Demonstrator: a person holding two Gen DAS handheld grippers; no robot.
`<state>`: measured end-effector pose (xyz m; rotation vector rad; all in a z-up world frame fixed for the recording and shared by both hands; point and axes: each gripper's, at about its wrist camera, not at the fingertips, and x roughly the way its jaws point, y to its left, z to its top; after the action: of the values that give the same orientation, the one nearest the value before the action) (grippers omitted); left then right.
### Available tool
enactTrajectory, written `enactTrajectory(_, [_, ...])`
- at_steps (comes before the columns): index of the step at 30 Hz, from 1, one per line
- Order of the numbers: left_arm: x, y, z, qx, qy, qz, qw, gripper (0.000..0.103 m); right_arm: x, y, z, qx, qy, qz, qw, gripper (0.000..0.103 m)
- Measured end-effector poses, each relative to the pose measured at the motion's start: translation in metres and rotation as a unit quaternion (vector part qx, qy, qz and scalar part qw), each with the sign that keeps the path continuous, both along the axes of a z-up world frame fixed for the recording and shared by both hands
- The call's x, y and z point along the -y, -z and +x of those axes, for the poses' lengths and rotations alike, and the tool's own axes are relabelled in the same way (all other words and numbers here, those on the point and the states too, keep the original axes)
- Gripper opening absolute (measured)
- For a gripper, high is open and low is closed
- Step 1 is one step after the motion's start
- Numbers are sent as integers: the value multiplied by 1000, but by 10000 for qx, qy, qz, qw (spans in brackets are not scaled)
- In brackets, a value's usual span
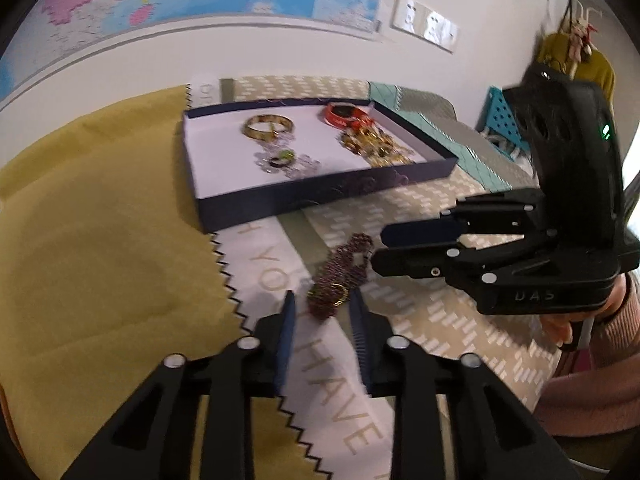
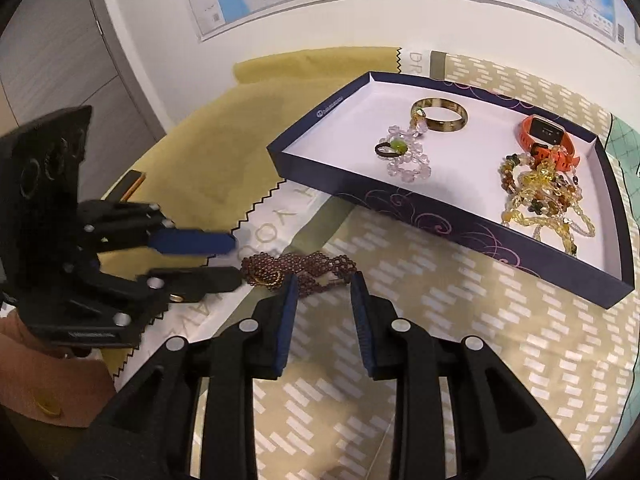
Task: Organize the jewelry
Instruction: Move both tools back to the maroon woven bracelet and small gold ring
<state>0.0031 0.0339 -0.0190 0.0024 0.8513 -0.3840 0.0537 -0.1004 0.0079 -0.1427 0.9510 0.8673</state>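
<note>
- The dark red bead necklace [image 2: 298,266] lies in a loose heap on the table, on the patterned cloth [image 2: 440,340], close in front of the blue tray [image 2: 460,220] but not in it.
- It is made of many tiny beads, folded over itself, with a small gold clasp near one end.
- Both grippers come at it from two sides, likely so the long string can be lifted at both ends and not drag.
- The left gripper [image 1: 322,300] has its blue pads on each side of the clasp end. The jaws are narrow, but I cannot tell if they squeeze the beads yet.
- The right gripper [image 2: 324,284] stands over the other end, its jaws partly apart with beads between them. They do not look pressed on.
- The tray holds the things that look sorted: a gold bangle [image 2: 440,118], an orange watch [image 2: 546,136], a clear bead bracelet [image 2: 408,156] and a pile of yellow beads [image 2: 540,196].
- There is bare white room in the tray, so I think the necklace will go there.
</note>
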Motion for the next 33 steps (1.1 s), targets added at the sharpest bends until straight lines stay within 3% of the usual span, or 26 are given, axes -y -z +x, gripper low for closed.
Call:
enactTrajectory(3, [5,4,5,-90,99,38,9999,3,0,-1,-6,-2,-77,35,10000,28])
enactTrajectory(7, [7,4,7,-203,152,-131,9996,1,-1,1,-9,-21,-128,43,9999,28])
enactTrajectory(12, [-9,3,12,-228,-180,-353,9990,1,-3,5,-8,-50,-187,6,9998,28])
enactTrajectory(15, [-11,2,12,-232,-133,-442,9987,1,-6,3,-3,43,-164,18,9999,28])
enactTrajectory(20, [-4,1,13,-157,-109,-279,9994,2,-8,1,7,141,59,-34,9999,29])
enactTrajectory(22, [-2,1,15,-130,-156,-161,9997,9,-7,1,11,194,147,-55,9997,40])
enactTrajectory(26, [2,1,19,-82,-37,-36,10000,13,-6,11,22,201,324,-357,9986,42])
enactTrajectory(29, [5,5,23,-185,-2,77,9998,14,-1,11,20,230,260,-388,9986,28])
enactTrajectory(30, [6,6,24,-192,0,106,9998,13,-1,11,19,222,212,-406,9987,5])
enactTrajectory(33, [8,6,24,-174,-23,171,9997,13,9,9,14,106,137,-265,9995,5])
